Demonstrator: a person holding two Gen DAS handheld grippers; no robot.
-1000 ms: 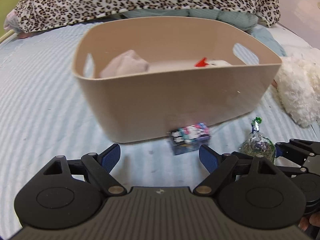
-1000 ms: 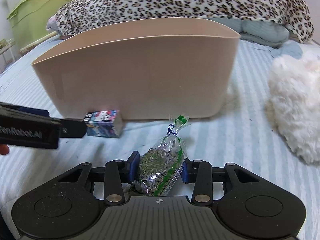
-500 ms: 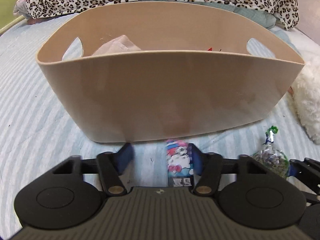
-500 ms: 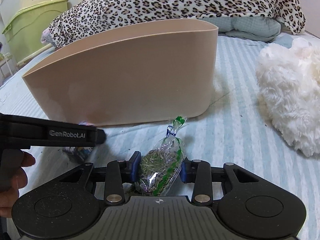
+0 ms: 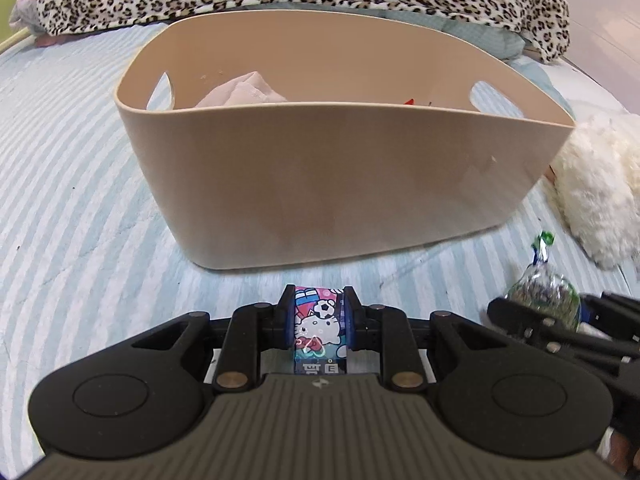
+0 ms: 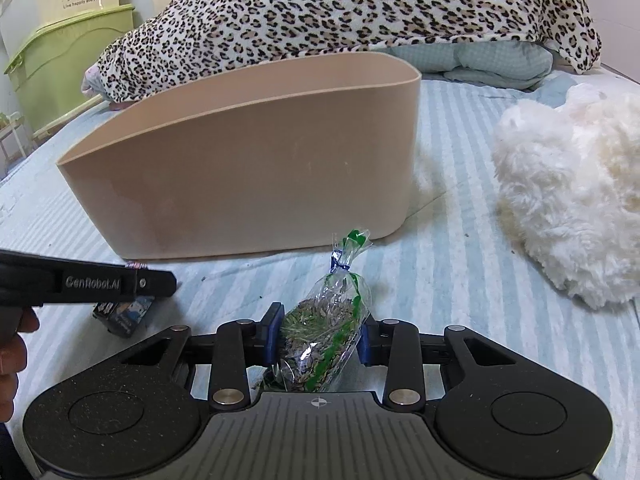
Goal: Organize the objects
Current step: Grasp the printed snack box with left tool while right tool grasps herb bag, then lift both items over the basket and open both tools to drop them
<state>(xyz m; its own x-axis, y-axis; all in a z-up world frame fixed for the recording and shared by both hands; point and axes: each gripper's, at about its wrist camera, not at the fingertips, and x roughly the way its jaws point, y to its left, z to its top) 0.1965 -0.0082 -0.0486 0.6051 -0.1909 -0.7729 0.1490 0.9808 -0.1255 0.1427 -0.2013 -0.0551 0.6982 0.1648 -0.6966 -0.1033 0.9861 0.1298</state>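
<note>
Setting: a bed (image 5: 68, 184) covered in a pale blue and white striped sheet, with a leopard-print blanket (image 6: 360, 12) heaped along its far side.
Behind the bed: a green plastic storage bin (image 6: 68, 60) at far left in the right wrist view.
Basket: a beige plastic basket (image 5: 344, 184) with cut-out handles stands on the bed, ahead of both grippers. A pinkish cloth (image 5: 244, 90) and a bit of something red show inside it.
Left gripper: the left gripper (image 5: 319, 318) has its fingers closed on a small cartoon-cat box (image 5: 318, 328), which is pinched between the blue pads, just short of the basket's near wall.
Right gripper: the right gripper (image 6: 318, 336) has its fingers closed on a clear bag of seeds (image 6: 320, 332) tied with a twist at the top. The bag's knotted end points toward the basket.
Beside them: a fluffy white plush (image 6: 568, 200) lies on the bed to the right of the basket, close to its end.
Grippers together: side by side, near each other, both low over the sheet.
</note>
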